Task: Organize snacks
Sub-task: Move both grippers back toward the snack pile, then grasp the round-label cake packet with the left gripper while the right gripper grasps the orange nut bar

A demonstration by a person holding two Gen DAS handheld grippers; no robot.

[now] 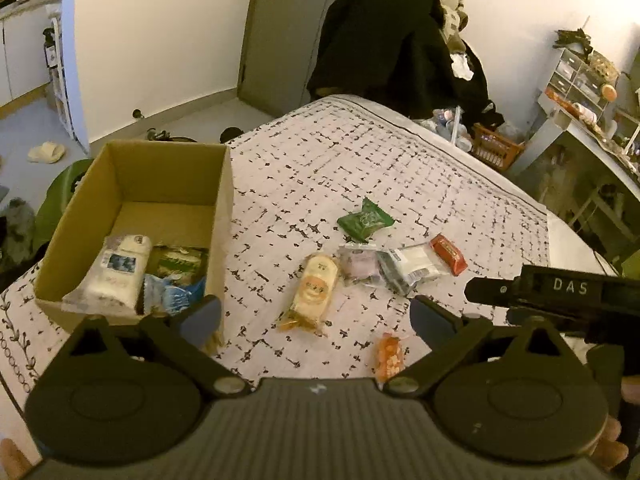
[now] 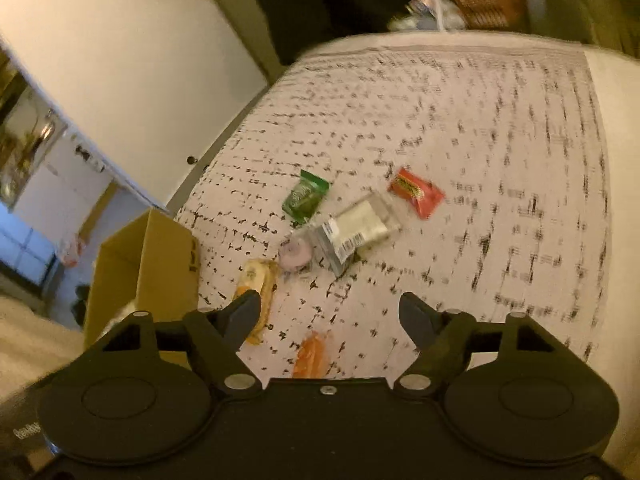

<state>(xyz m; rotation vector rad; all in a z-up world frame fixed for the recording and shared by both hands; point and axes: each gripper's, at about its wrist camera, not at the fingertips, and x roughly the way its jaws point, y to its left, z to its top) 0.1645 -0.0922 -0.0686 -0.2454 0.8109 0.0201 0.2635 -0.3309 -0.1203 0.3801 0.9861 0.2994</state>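
Both tongs hang over the bed with nothing between their dark, rounded tips: the left tongs are spread wide, the right tongs stand open a little narrower. Under them lies a pale quilted bedspread crossed by a broken black grid.

At the bedspread's left edge sits a brown cardboard box, open-topped with plain matte walls. Inside it lie a plump white wrapped snack, a crinkled blue packet and a greenish pouch.

Loose on the bed, to the right of the box, lie a long cream-and-yellow wrapped bar, a clear pouch with a round lilac piece touching a clear packet with a white block and barcode label, a glossy green pillow pack beyond them, and a red foil rectangle just beside the clear packet. Nearest the left tongs sits a small clear bag of orange pieces.
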